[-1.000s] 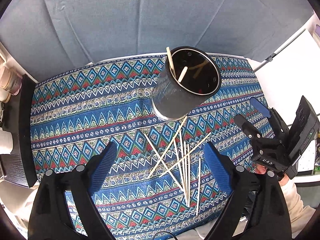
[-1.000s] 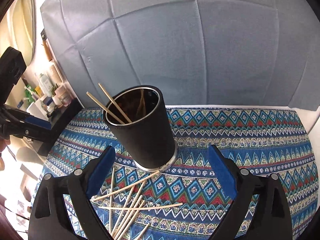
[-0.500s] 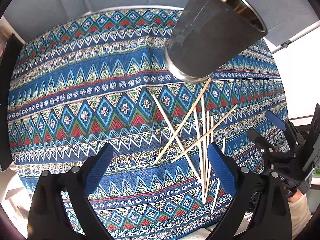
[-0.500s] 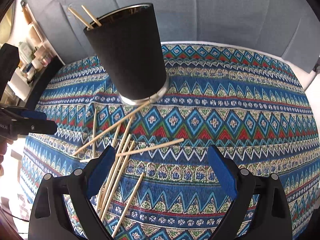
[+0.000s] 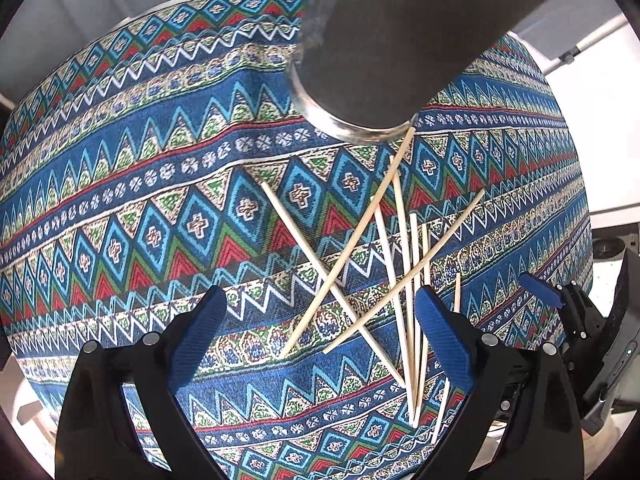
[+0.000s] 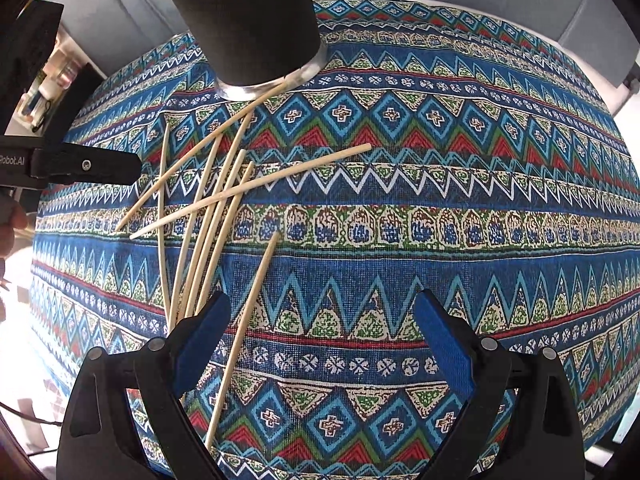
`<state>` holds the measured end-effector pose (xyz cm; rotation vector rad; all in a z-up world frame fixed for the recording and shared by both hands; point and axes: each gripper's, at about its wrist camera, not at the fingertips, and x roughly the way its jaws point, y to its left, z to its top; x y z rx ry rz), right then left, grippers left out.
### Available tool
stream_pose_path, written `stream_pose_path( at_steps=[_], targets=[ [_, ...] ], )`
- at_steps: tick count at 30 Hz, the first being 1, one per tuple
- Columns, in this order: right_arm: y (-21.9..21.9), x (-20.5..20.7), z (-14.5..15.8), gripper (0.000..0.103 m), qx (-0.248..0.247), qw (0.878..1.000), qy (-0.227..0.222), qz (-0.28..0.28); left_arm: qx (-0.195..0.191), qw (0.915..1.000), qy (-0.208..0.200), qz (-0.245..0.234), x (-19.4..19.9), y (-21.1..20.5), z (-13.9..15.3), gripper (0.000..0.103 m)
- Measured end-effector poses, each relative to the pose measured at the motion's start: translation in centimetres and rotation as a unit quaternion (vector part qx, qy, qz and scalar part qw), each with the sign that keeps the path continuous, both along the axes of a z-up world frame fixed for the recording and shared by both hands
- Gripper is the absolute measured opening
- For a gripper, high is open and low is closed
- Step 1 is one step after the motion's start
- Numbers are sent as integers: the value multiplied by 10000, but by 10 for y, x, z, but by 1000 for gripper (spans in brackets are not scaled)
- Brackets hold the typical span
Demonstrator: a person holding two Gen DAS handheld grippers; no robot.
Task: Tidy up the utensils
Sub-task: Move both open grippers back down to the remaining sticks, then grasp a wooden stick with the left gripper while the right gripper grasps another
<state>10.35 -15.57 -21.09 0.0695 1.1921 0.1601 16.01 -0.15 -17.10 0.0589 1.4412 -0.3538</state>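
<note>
Chopsticks (image 5: 362,264) lie scattered and crossed on the patterned tabletop (image 5: 120,208), just before the black cup (image 5: 384,40) meant to hold them. Left claw (image 5: 320,332) and right claw (image 6: 322,332) hover above with jaws apart, empty, likely poised to pick one up.

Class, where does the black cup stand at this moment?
The black cup stands at the top of both wrist views, on the patterned cloth, with the pile of loose wooden sticks just in front of its metal base.
</note>
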Motion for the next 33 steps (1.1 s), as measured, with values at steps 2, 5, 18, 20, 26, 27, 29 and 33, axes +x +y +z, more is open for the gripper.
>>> stream_pose_path(
  at_steps=[2, 5, 18, 20, 26, 27, 29, 33],
  targets=[
    [-4, -2, 0, 89, 11, 10000, 3, -81, 164, 9996, -89, -218, 3, -14, -3, 93],
    [-8, -4, -1, 89, 9, 9999, 85, -140, 337, 9982, -228, -442, 8, -30, -6, 87],
    [26, -9, -14, 82, -612, 9975, 358, 23, 804, 9897, -432, -1101, 28, -72, -33, 57],
    [30, -6, -15, 79, -607, 9973, 414, -13, 851, 9879, -485, -1199, 28, -77, -36, 55],
    [23, -3, -2, 35, -602, 9974, 391, -49, 709, 9893, -387, -1218, 36, -78, -36, 11],
    [20, -3, -1, 25, -579, 9975, 395, -63, 640, 9903, -339, -1183, 35, -74, -37, 10],
    [10, -1, 0, 8, -555, 9975, 412, -140, 543, 9918, -259, -1129, 39, -69, -37, 10],
    [-13, -1, 2, 5, -229, 9980, 533, -259, 397, 9938, -166, -1025, 42, -57, -37, 9]
  ],
)
